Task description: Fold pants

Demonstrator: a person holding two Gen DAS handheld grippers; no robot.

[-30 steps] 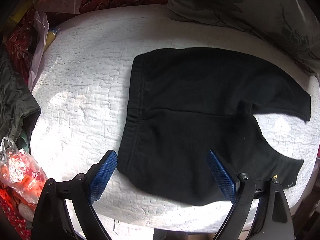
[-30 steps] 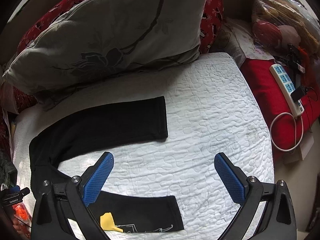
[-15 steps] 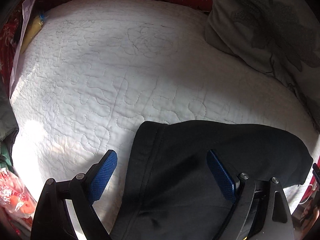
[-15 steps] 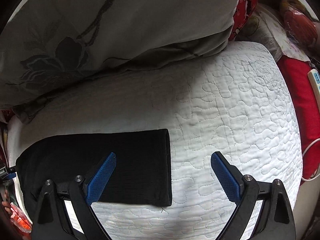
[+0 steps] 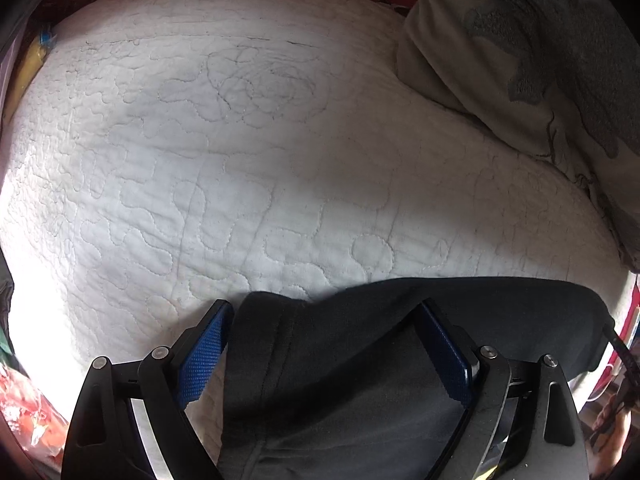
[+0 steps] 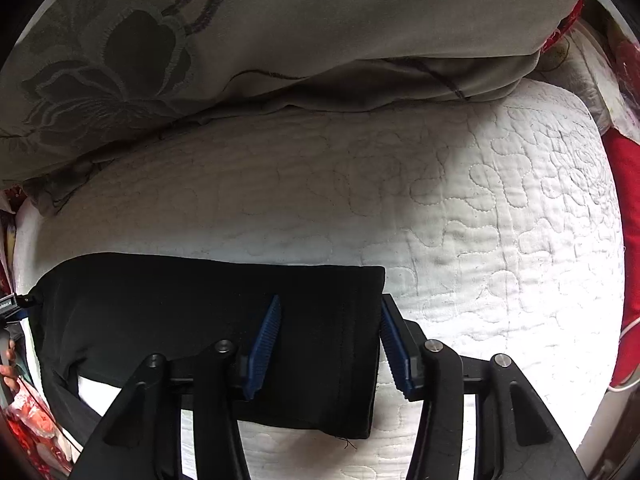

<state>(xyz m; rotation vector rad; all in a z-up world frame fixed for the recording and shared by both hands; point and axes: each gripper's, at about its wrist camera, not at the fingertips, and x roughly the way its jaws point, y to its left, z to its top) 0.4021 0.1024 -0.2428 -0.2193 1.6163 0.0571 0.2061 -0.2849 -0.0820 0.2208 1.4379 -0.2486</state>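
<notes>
Black pants (image 5: 360, 360) lie flat on a white quilted bed. In the left wrist view my left gripper (image 5: 324, 344) is open and low over the far corner of the waistband, one blue pad on the quilt to its left, the other over the cloth. In the right wrist view my right gripper (image 6: 330, 340) is partly closed around the cuff end of the far leg (image 6: 240, 300), the pads straddling the hem edge with a gap still between them.
A grey flowered pillow (image 6: 240, 60) lies along the far side of the quilt (image 5: 240, 160). Red bedding (image 6: 628, 240) and a white cable sit at the right edge. A red-orange plastic bag (image 5: 24, 420) is at the left.
Both grippers have moved forward and down onto the pants. The right gripper's jaws have narrowed around the leg cuff. The left gripper stays wide open.
</notes>
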